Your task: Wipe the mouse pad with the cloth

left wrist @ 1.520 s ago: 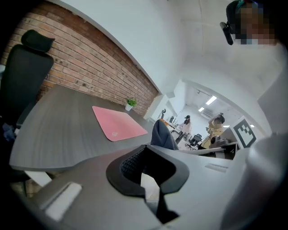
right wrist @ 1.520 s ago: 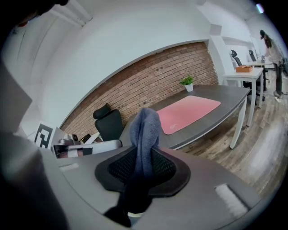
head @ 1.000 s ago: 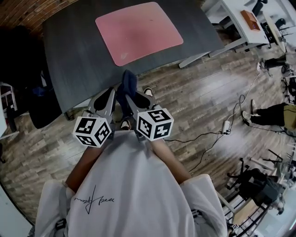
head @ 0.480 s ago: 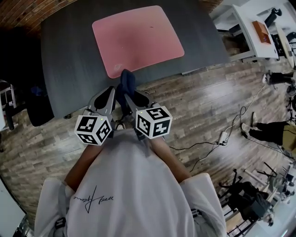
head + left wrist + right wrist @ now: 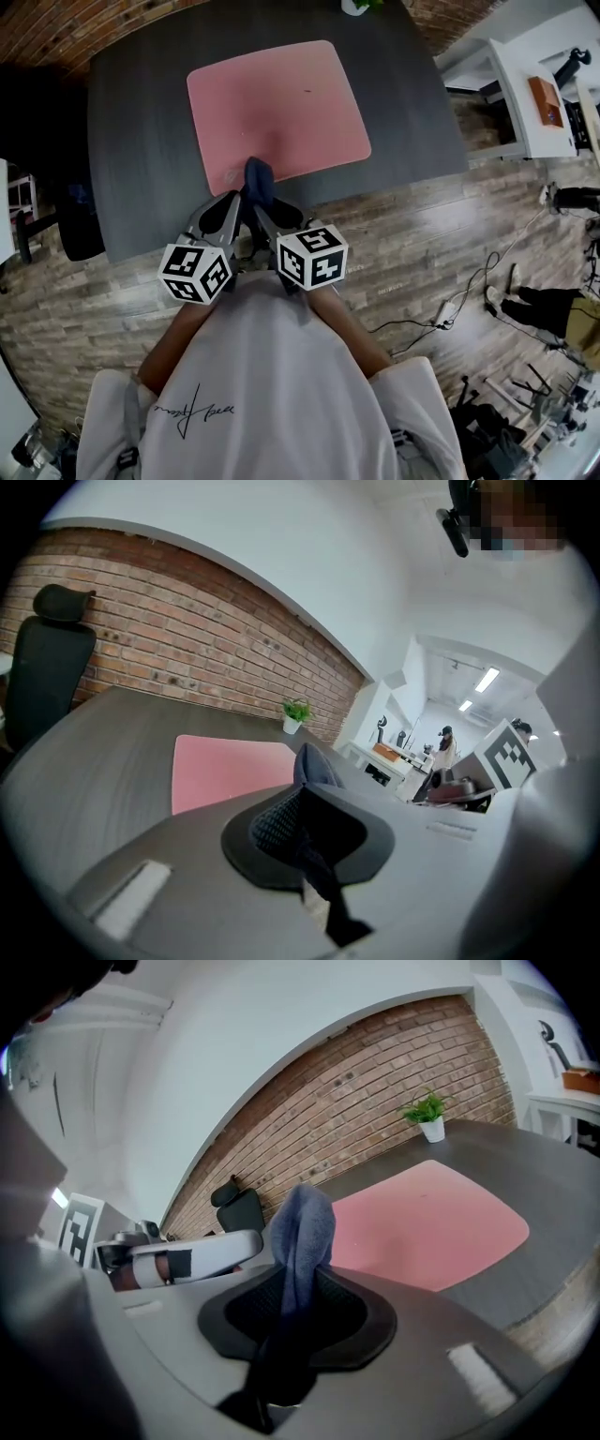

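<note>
A pink mouse pad point(image 5: 277, 108) lies flat on the dark grey table point(image 5: 141, 141); it also shows in the left gripper view point(image 5: 225, 771) and the right gripper view point(image 5: 431, 1222). A bunched blue cloth point(image 5: 258, 175) stands up between the two grippers, its tip over the pad's near edge. My right gripper point(image 5: 262, 200) is shut on the cloth point(image 5: 305, 1227), which rises out of its jaws. My left gripper point(image 5: 241, 195) presses in beside it, and the cloth point(image 5: 314, 764) seems pinched in its jaws too. The two sets of fingertips almost touch.
A small potted plant point(image 5: 361, 5) stands at the table's far edge. A black office chair point(image 5: 66, 225) is left of the table, by the brick wall. A white desk point(image 5: 525, 94) stands to the right. Cables and gear lie on the wooden floor point(image 5: 422, 234).
Both grippers have come forward with the cloth, from over the floor to above the table's near edge. The cloth's tip now reaches the pad's near edge. The grip is unchanged.
</note>
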`<action>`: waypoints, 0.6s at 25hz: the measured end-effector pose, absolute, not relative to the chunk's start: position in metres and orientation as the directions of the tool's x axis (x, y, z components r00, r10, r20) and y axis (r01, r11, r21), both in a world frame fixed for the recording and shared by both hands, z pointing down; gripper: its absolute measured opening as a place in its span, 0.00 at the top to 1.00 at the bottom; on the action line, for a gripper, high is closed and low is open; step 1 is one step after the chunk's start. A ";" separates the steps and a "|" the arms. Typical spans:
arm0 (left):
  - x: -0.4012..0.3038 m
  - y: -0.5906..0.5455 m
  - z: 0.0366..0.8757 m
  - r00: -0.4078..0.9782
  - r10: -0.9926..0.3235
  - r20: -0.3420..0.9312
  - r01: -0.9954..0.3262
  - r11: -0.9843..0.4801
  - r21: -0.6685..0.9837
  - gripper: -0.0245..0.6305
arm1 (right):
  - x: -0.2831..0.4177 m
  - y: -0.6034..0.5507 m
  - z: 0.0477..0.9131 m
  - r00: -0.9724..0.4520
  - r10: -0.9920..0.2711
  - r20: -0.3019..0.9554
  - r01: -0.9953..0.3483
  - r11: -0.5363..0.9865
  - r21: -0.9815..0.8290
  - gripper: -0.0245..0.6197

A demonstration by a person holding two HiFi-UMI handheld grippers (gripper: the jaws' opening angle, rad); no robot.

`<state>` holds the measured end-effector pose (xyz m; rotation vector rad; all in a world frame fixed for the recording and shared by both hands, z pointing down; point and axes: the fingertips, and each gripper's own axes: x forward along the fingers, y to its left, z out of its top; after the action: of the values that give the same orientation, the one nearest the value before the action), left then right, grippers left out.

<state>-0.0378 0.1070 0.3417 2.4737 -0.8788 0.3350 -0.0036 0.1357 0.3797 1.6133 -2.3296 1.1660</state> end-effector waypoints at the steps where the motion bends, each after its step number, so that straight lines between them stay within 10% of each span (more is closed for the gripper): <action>1: -0.032 0.103 0.342 0.758 -0.529 0.381 -0.650 -0.665 0.367 0.94 | 0.003 0.130 0.379 -0.450 -0.765 0.461 -0.832 0.172 -0.527 0.81; 15: 0.016 0.063 0.357 0.682 -0.609 0.404 -0.731 -0.548 0.408 0.94 | 0.055 0.069 0.389 -0.552 -0.678 0.485 -0.809 0.295 -0.508 0.81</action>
<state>0.0160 0.0632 0.3568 2.3396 -1.0281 0.2898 0.0549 0.0691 0.3891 1.3835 -2.3806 1.0985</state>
